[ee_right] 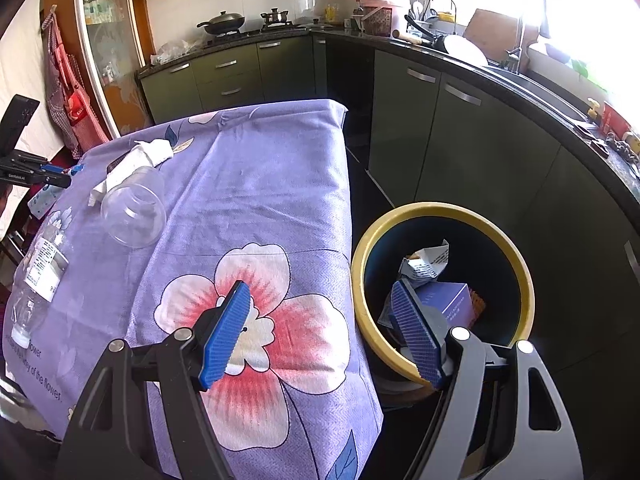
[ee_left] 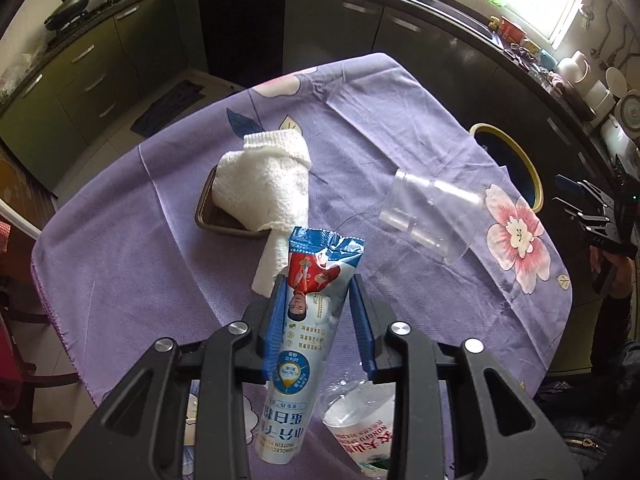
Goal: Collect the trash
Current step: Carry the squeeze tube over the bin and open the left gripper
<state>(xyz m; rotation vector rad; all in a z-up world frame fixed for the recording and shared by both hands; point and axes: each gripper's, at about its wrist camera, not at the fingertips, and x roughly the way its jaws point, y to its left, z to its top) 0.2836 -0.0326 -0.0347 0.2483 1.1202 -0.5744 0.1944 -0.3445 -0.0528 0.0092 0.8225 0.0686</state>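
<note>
A: Left wrist view, item one: left gripper, blue pads clamped on a protein-powder sachet, its torn top pointing away from the camera. Item two: a clear plastic jar lying on its side on the purple flowered tablecloth. Item three: a crumpled white cloth draped over a small brown tray. Item four: a clear water bottle under the jaws, partly hidden.

B: Risk there?

A: The sachet is thin and limp; held by its middle, it could slide out, or shed leftover powder from the open end, if any remains, which cannot be judged.

B: Right wrist view?

A: Right gripper, jaws standing apart, nothing between them, poised across the table edge and the yellow-rimmed bin. The bin sits on the floor beside the table, already holding a box and crumpled paper.

B: Hazard?

A: The bin is well apart from the sachet; a carry across could clip the jar and roll it off the cloth.
</note>
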